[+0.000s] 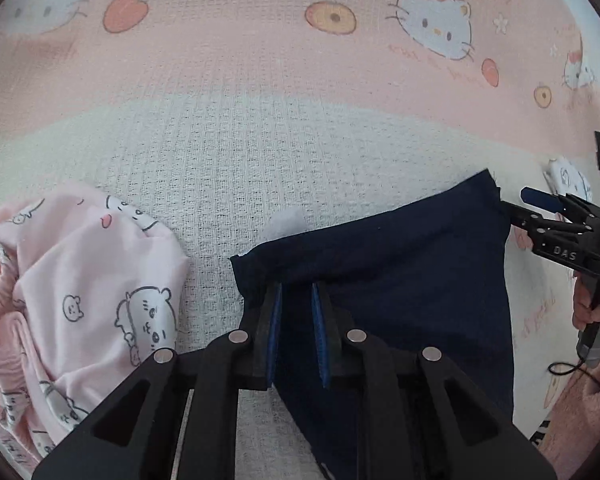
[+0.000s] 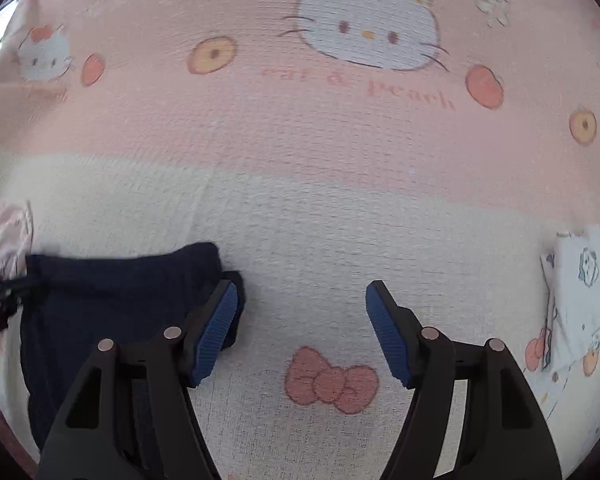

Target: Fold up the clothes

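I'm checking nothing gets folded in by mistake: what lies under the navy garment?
Under the navy garment only the pink-and-cream blanket shows, plus a white scrap peeking out at its far edge. Anything beneath its middle is covered.

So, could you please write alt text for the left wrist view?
The left gripper has navy garment cloth between its narrowly parted fingers, on a pink cartoon-cat bedspread. A crumpled pink printed garment lies left; the right gripper reaches in from the right.
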Motion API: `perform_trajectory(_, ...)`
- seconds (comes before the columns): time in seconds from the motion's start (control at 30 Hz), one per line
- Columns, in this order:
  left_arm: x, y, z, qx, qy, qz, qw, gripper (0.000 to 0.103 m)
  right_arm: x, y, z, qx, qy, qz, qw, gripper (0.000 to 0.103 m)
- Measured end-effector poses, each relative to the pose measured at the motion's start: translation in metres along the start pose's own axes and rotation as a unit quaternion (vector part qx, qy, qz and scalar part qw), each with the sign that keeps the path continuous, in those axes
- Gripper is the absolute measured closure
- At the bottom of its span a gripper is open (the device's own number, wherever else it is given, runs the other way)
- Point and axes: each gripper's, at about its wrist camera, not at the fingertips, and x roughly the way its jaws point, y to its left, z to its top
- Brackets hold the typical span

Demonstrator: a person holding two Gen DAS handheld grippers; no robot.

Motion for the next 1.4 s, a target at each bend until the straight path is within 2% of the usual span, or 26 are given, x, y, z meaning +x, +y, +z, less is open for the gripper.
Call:
perform_trajectory(0.07, -0.014, 0.001, -0.004, -0.010, 0.001, 0.002, 0.9999, 0.086, 0.008, -0.007, -0.005, 0.021, 0.017, -0.012, 1.000, 0.035)
perform_trajectory(0.17, -0.037, -0.001, -0.015, -0.030, 0.000, 0.000, 0.9995, 0.084, -0.013, -0.023, -0.009, 0.065, 0.005, -0.019, 0.998, 0.036)
perform_trajectory(0.27, -0.051, -0.025, -0.040, -0.013, 0.008, 0.006, 0.9999, 0.084, -0.046, -0.010, -0.024, 0.077, -0.001, 0.051, 0.996, 0.035)
perform_trajectory(0.33, -0.055, -0.039, -0.059, -0.010, 0.014, 0.004, 0.9998, 0.084, -0.060, 0.015, -0.043, 0.065, 0.015, 0.107, 0.992, 0.035)
perform_trajectory(0.4, -0.053, -0.048, -0.076, -0.017, 0.031, -0.015, 0.9993, 0.084, -0.068, 0.043, -0.069, 0.048, 0.033, 0.153, 0.987, 0.035)
perform_trajectory(0.43, -0.052, -0.053, -0.084, -0.017, 0.037, -0.016, 0.9990, 0.084, -0.068, 0.055, -0.084, 0.040, 0.041, 0.158, 0.986, 0.035)
perform_trajectory(0.57, -0.048, -0.060, -0.114, -0.024, 0.051, -0.015, 0.9983, 0.084, -0.059, 0.081, -0.133, 0.047, 0.074, 0.159, 0.983, 0.035)
perform_trajectory(0.63, -0.045, -0.057, -0.124, -0.036, 0.065, -0.017, 0.9971, 0.084, -0.058, 0.085, -0.146, 0.046, 0.089, 0.160, 0.982, 0.035)
perform_trajectory(0.77, -0.055, -0.050, -0.135, -0.047, 0.077, -0.002, 0.9959, 0.083, -0.065, 0.091, -0.166, 0.013, 0.090, 0.114, 0.989, 0.035)
perform_trajectory(0.8, -0.064, -0.047, -0.136, -0.054, 0.067, -0.001, 0.9963, 0.083, -0.068, 0.090, -0.169, 0.015, 0.090, 0.103, 0.990, 0.035)
perform_trajectory(0.9, -0.085, -0.045, -0.144, -0.065, 0.038, -0.015, 0.9971, 0.080, -0.084, 0.080, -0.175, 0.045, 0.067, 0.126, 0.989, 0.035)
perform_trajectory(1.0, -0.081, -0.049, -0.156, -0.062, 0.045, -0.049, 0.9959, 0.078, -0.088, 0.078, -0.182, 0.054, 0.058, 0.122, 0.989, 0.035)
perform_trajectory(1.03, -0.074, -0.050, -0.160, -0.064, 0.059, -0.045, 0.9951, 0.077, -0.084, 0.078, -0.185, 0.054, 0.064, 0.121, 0.989, 0.035)
perform_trajectory(1.1, -0.064, -0.048, -0.170, -0.068, 0.088, -0.012, 0.9937, 0.075, -0.079, 0.077, -0.190, 0.049, 0.075, 0.118, 0.989, 0.035)
perform_trajectory(1.13, -0.065, -0.047, -0.173, -0.072, 0.091, -0.006, 0.9932, 0.073, -0.079, 0.077, -0.192, 0.044, 0.077, 0.115, 0.989, 0.035)
perform_trajectory(1.23, -0.087, -0.044, -0.173, -0.088, 0.060, -0.011, 0.9942, 0.070, -0.083, 0.074, -0.196, 0.035, 0.082, 0.107, 0.990, 0.035)
perform_trajectory(1.3, -0.097, -0.042, -0.174, -0.108, 0.040, -0.029, 0.9929, 0.070, -0.089, 0.067, -0.198, 0.051, 0.065, 0.117, 0.990, 0.035)
perform_trajectory(1.37, -0.096, -0.040, -0.176, -0.124, 0.042, -0.051, 0.9901, 0.070, -0.090, 0.059, -0.199, 0.077, 0.055, 0.125, 0.988, 0.035)
perform_trajectory(1.4, -0.092, -0.040, -0.178, -0.125, 0.050, -0.050, 0.9896, 0.070, -0.089, 0.057, -0.199, 0.086, 0.052, 0.129, 0.987, 0.035)
